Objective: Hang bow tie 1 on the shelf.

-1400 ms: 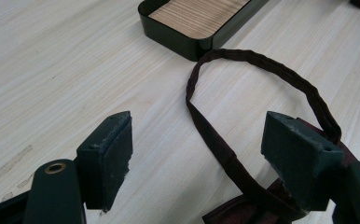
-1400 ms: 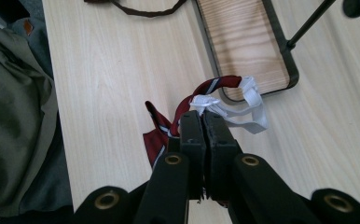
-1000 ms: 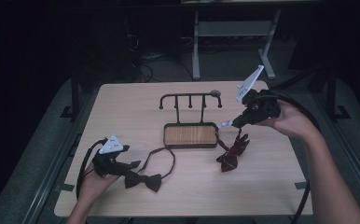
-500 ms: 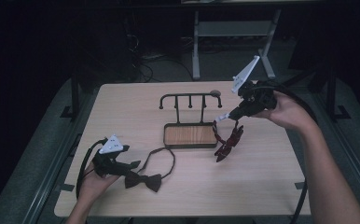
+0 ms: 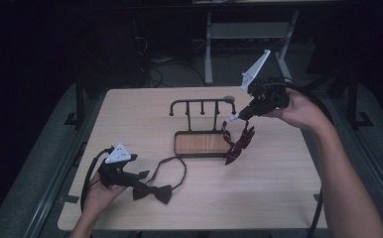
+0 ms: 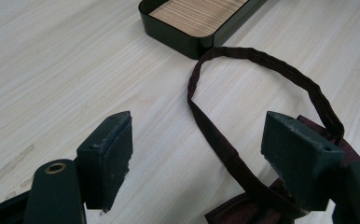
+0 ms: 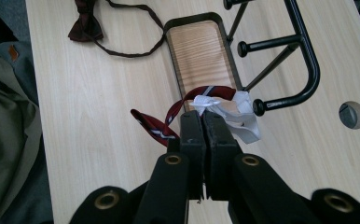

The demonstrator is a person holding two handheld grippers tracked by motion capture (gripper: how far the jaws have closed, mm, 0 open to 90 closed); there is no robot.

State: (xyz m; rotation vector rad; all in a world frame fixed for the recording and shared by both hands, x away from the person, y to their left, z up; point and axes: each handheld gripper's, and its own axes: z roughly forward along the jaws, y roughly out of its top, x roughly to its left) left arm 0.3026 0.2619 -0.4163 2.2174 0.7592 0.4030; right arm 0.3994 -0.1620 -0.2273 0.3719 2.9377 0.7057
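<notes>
Right gripper (image 5: 235, 117) hanging above the desk (image 5: 130, 114) just beside the rack (image 5: 202, 105), fingers (image 7: 193, 135) clamping together on the white end of the striped bow tie (image 5: 238, 144); tie dangling from the tips, lower end reaching down by the tray's right corner. High view giving the whole layout: tray (image 5: 199, 144) mid-desk under the rack, dark bow tie (image 5: 152, 192) lying flat near the left gripper (image 5: 142, 174), strap looping toward the tray. Right gripper view looking straight down past the closed fingers: showing the white tag (image 7: 236, 116) and red strap (image 7: 201, 92) of the striped tie bunching right next to a knobbed peg (image 7: 259, 107) of the rack, hard to make out from above; also catching a round hole (image 7: 353, 115) in the desk and the dark bow tie (image 7: 86, 25) far off. Left gripper view (image 6: 197, 154) sitting low on the desk: fingers (image 6: 115, 149) standing wide apart, gripping nothing, dark tie's strap (image 6: 225, 149) running between them, knot partly hiding behind the right-hand finger; tray corner (image 6: 187, 42) showing at the top. Touching of finger and fabric there impossible to tell.
</notes>
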